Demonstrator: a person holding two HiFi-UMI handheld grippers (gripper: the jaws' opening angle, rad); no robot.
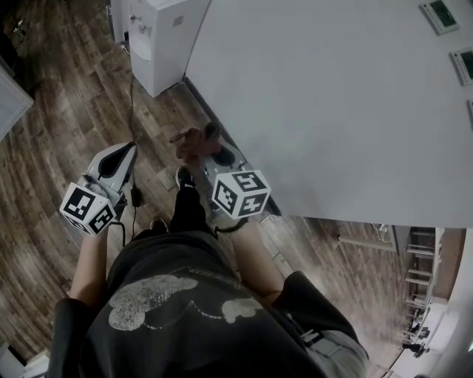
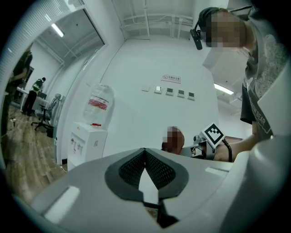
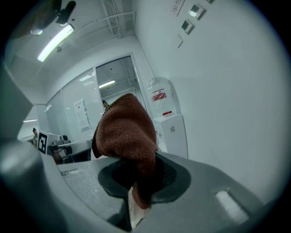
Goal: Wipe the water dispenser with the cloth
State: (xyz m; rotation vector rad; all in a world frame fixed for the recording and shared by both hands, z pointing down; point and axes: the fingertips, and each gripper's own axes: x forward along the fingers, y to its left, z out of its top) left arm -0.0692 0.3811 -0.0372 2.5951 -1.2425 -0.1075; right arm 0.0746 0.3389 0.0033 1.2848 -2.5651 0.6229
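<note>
The white water dispenser stands on the wood floor against the white wall, some way ahead of me. In the left gripper view the dispenser carries a clear bottle with a red label. A brown cloth bunches out of my right gripper, which is shut on it. The right gripper view shows the cloth clamped between the jaws of the right gripper, with the dispenser behind. My left gripper hangs lower left, shut and holding nothing; in its own view the left gripper has its pads meeting.
The white wall runs along my right, with switch plates on it. A black cable trails over the floor toward the dispenser. People and office chairs stand far left behind a glass partition. My own feet are below the grippers.
</note>
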